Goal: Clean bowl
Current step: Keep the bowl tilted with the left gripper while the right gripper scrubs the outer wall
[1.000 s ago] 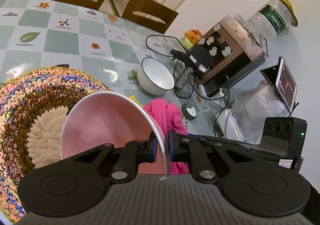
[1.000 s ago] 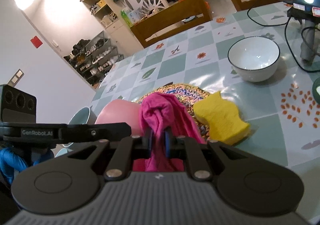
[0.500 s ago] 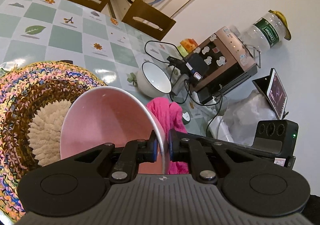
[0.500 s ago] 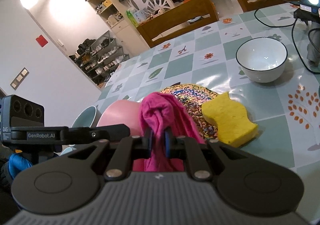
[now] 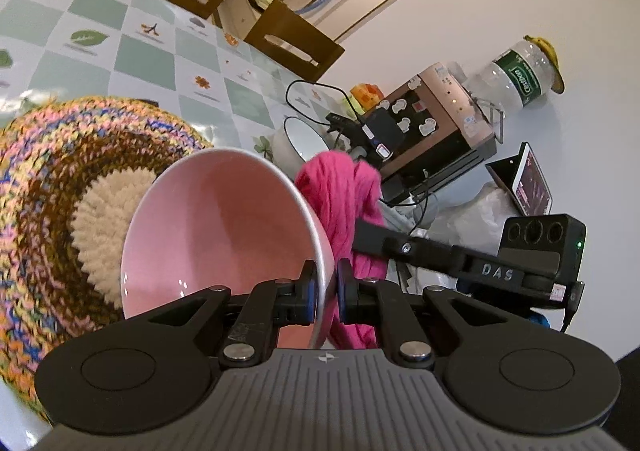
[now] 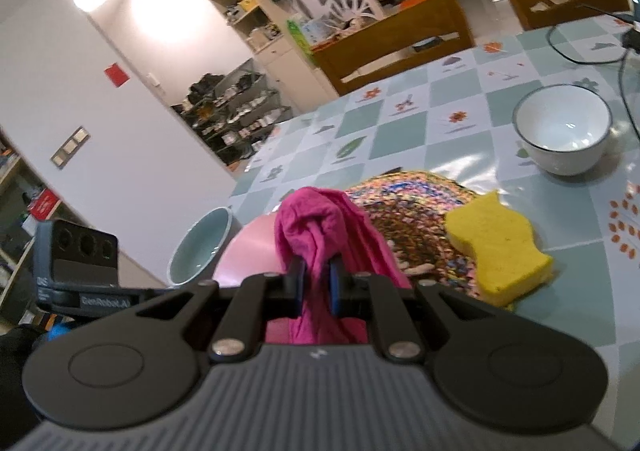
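Two wrist views of a bowl-wiping step. The left gripper [image 5: 326, 293] is clamped narrowly on the rim of the pink bowl [image 5: 216, 235], which is held tilted above the crocheted mat [image 5: 44, 187] near the table's [image 6: 420, 123] near edge, its opening turned toward the camera. The right gripper [image 6: 316, 285] is pinched tight on a bunched magenta cloth [image 6: 328, 235], which hangs just beside the bowl's outer wall; whether it touches the wall cannot be told. Judged from these views, both grasps are made and the wiping itself is left: the cloth is outside the bowl, not in its cavity. The interior looks glossy and free of visible residue. A yellow sponge [image 6: 496, 243] lies beside the mat; a white bowl [image 6: 562, 129] stands farther toward the far right of the table, and a grey-green bowl [image 6: 200, 247] sits by the left edge. The pink bowl's base and underside are hidden behind the grippers, and the right view is slightly blurred.
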Demonstrator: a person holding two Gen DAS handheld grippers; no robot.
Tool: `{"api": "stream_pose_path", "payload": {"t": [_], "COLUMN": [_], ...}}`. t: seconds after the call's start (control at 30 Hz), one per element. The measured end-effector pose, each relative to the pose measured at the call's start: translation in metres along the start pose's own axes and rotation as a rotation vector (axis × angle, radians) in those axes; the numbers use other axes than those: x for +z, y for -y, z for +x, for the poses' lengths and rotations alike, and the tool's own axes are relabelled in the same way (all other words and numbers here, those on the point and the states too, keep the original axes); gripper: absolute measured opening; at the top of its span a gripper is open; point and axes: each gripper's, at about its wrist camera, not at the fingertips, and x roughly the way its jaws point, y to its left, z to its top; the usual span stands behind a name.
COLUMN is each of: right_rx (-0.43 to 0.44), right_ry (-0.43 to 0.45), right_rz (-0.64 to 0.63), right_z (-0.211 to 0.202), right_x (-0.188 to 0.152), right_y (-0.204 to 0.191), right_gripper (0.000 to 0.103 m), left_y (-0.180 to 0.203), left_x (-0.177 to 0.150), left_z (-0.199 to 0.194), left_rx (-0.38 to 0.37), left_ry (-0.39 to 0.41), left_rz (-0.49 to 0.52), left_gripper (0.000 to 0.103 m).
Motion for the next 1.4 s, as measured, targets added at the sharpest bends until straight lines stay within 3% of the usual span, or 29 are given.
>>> {"api": "stream_pose_path", "payload": {"t": [0.43,0.83,1.0,1.4], "right_rx": [0.132,0.053,0.022,-0.025], "right_ry": [-0.06,-0.059,-0.099,-0.185], "right_rz": [-0.176,-0.047,0.026,0.134], "right_z": [0.009,0.037,0.057,0.087], "right_x": [0.005,0.015,0.005,-0.026], "right_y": [-0.038,-0.009,0.009,0.034], "right_gripper": [0.013,0.013,0.013,0.013], "left_y": [-0.014,-0.019,-0.024,-0.031], "left_x": [-0.017,-0.021,-0.025,-0.029], "left_z": [-0.013,-0.011,-0.013,-0.015], "left_rx": [-0.042,-0.014,0.031,0.01], "left_ry": [-0.003,-0.028,-0.047,-0.06], "left_rz": [-0.037,-0.038,-0.028,-0.044], "left_gripper": [0.012,0.014,0.018,0.02]}}
